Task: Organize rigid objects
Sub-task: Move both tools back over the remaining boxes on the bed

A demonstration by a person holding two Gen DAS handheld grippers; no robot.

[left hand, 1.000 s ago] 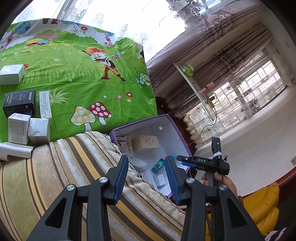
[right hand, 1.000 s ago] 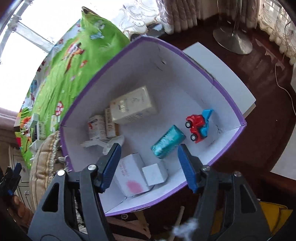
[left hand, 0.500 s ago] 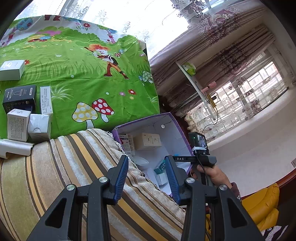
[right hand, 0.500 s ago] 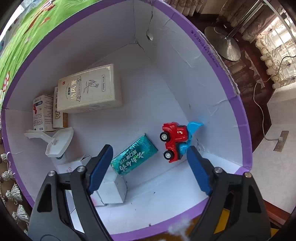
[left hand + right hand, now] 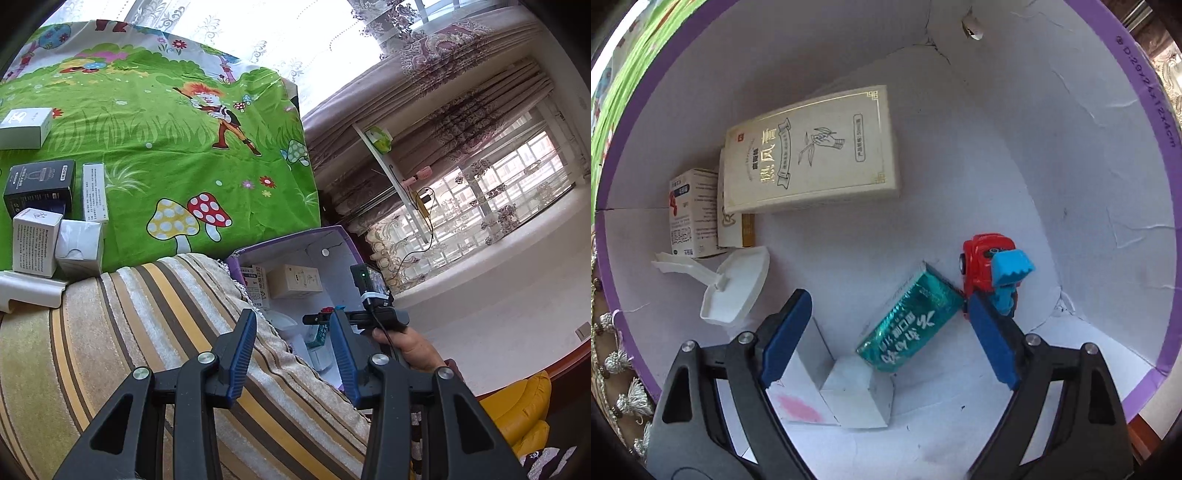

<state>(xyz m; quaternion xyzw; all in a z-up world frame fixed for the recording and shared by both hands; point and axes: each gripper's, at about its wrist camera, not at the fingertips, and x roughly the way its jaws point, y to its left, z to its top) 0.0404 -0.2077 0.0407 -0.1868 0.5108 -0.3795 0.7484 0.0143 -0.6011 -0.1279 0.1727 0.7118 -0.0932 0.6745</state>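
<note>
My right gripper point(image 5: 888, 299) points straight down inside the purple-rimmed white box point(image 5: 1145, 110). Its jaws are opening, and their pads touch nothing. A teal foil box point(image 5: 912, 321) lies on the box floor between the fingers. A red and blue toy truck point(image 5: 988, 262) stands beside the right finger. A cream carton point(image 5: 812, 155), a small medicine box point(image 5: 690, 214), a white plastic scoop point(image 5: 735, 284) and white cubes point(image 5: 857, 391) also lie inside. My left gripper point(image 5: 292, 317) hangs open and empty over a striped cushion point(image 5: 147, 350), with the purple box point(image 5: 288, 236) just beyond it.
On the green cartoon sheet point(image 5: 166, 122) at the left stand a black box point(image 5: 40, 184) and several white boxes point(image 5: 35, 245). A hand point(image 5: 410, 347) holds the right gripper over the purple box. A yellow seat point(image 5: 524, 406) is at the lower right.
The right gripper has sunk into the purple box and its jaws have spread wider. The box's contents now look much closer. The left gripper has stayed put.
</note>
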